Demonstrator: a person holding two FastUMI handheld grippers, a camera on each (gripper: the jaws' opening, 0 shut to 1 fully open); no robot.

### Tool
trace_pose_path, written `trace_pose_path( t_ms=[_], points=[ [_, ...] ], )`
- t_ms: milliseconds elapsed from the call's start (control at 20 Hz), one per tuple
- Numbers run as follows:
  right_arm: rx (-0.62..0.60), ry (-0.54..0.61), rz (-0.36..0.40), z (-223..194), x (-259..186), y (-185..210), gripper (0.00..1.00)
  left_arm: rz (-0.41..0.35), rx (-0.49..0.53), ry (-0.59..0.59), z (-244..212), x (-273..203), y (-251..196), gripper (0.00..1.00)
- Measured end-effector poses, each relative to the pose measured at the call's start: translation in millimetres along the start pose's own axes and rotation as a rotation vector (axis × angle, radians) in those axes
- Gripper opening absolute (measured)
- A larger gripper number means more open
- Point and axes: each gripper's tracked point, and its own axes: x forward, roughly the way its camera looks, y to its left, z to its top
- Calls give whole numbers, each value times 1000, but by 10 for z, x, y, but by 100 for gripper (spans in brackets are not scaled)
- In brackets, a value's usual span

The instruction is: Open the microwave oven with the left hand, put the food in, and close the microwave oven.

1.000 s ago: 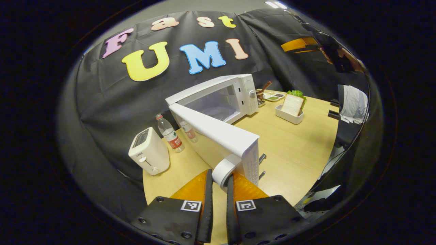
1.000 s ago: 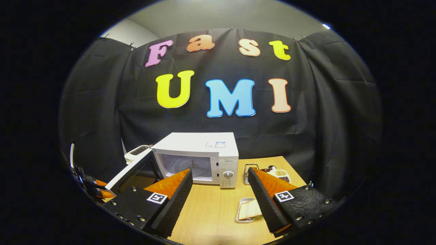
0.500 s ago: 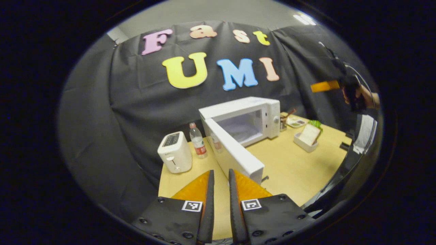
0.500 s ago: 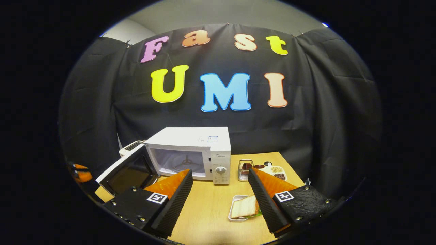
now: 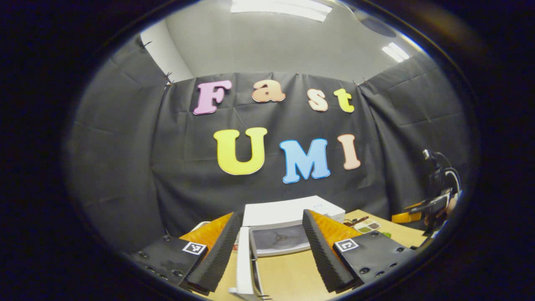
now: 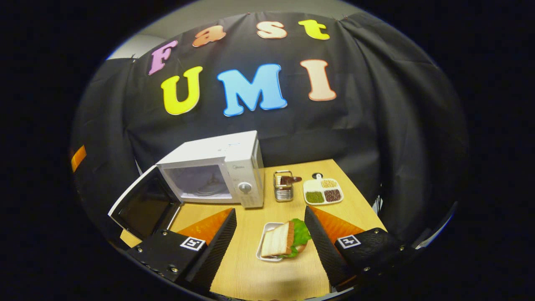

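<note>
Left gripper: spread wide, nothing between the fingers; held above the near edge of the table, facing the microwave.
Right gripper: spread wide, empty; poised over the sandwich, one finger to each side, no contact seen.
Microwave: found on the table against the black cloth wall; cavity exposed, turntable visible inside.
Door: swung fully open on the left-hand hinge; seen edge-on between the left gripper's fingers in the left gripper view.
Sandwich: bread with green lettuce, lying in a small white tray on the table, in front of the microwave and well apart from it.
Wire holder: standing just right of the microwave.
Divided dish: lying right of the wire holder, three compartments filled with grains.
</note>
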Motion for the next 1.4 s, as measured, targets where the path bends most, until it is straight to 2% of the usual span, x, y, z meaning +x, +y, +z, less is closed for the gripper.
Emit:
trace_pose_path(
  t_ms=[150,200,300,550,850,900,1000,1050,1100,1150,1200,1300,1400],
  points=[
    [48,118,-12,-395,177,-246,99,-31,-25,-2,77,280,-395,100],
    [55,155,-5,-510,231,-296,99,-38,-34,3,89,356,-506,96],
    [70,216,6,-705,302,-400,99,-44,-49,19,63,500,-662,98],
    [142,350,71,-1103,599,-425,99,-17,-55,68,-41,776,-848,100],
    [219,449,129,-1319,866,-365,99,20,-30,88,-84,950,-982,100],
    [248,459,138,-1346,900,-342,89,25,-30,91,-97,969,-1006,100],
    [312,489,169,-1335,910,-250,58,30,-29,100,-140,987,-1050,100],
    [346,482,190,-1312,897,-225,57,34,-26,104,-153,987,-1059,100],
    [344,493,206,-1310,871,-238,33,38,-22,109,-166,989,-1069,100],
    [336,489,231,-1286,870,-219,33,40,-18,114,-180,988,-1084,100],
    [325,474,224,-1279,844,-279,20,46,-14,116,-171,981,-1085,100],
    [316,474,237,-1269,855,-244,10,59,-8,117,-170,960,-1065,100],
    [323,473,258,-1236,815,-209,10,76,-4,119,-156,920,-1029,100]
  ],
)
